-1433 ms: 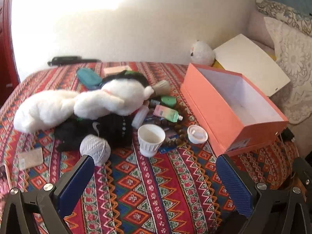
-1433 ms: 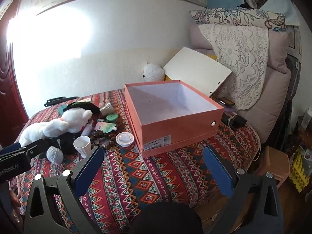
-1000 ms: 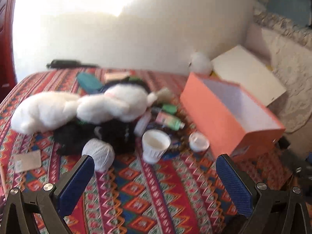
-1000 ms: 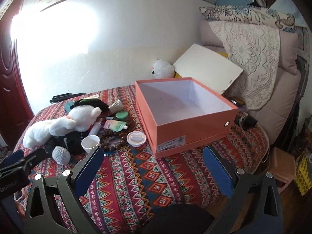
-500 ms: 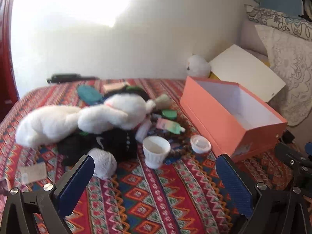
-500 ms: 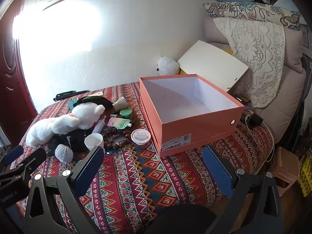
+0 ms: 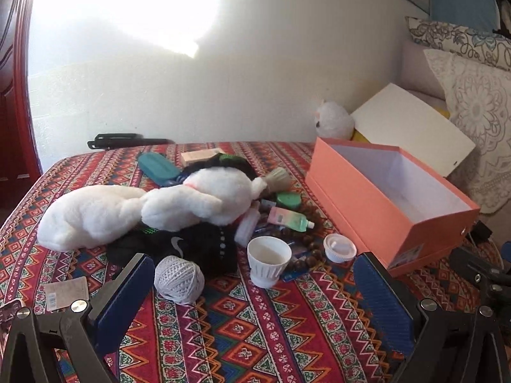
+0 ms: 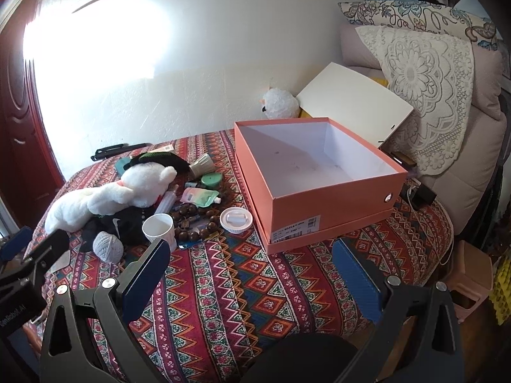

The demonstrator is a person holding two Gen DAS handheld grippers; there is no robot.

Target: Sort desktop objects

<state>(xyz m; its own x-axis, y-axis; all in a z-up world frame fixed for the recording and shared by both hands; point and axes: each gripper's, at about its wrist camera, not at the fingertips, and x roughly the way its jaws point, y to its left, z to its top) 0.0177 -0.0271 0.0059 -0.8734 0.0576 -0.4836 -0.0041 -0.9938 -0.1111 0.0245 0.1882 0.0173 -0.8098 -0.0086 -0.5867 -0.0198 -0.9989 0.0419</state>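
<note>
Hovering over the clutter, both grippers empty

Left gripper (image 7: 252, 290) and right gripper (image 8: 252, 265) hang above the patterned tabletop (image 8: 255, 287), fingers spread wide. White cup (image 7: 269, 260), yarn ball (image 7: 179, 279) and plush toy (image 7: 153, 207) lie left of the empty orange box (image 8: 319, 191).

Left gripper (image 7: 252, 296) spread wide, holding nothing, above the patterned bed cover (image 7: 242, 328). White yarn ball (image 7: 179, 279) just beside its left finger. White cup (image 7: 269, 260) upright, small white lid (image 7: 339, 247) near it. White plush toy (image 7: 150, 206) lies over black cloth (image 7: 198, 249). Orange box (image 7: 389, 204) open, at right.
</note>
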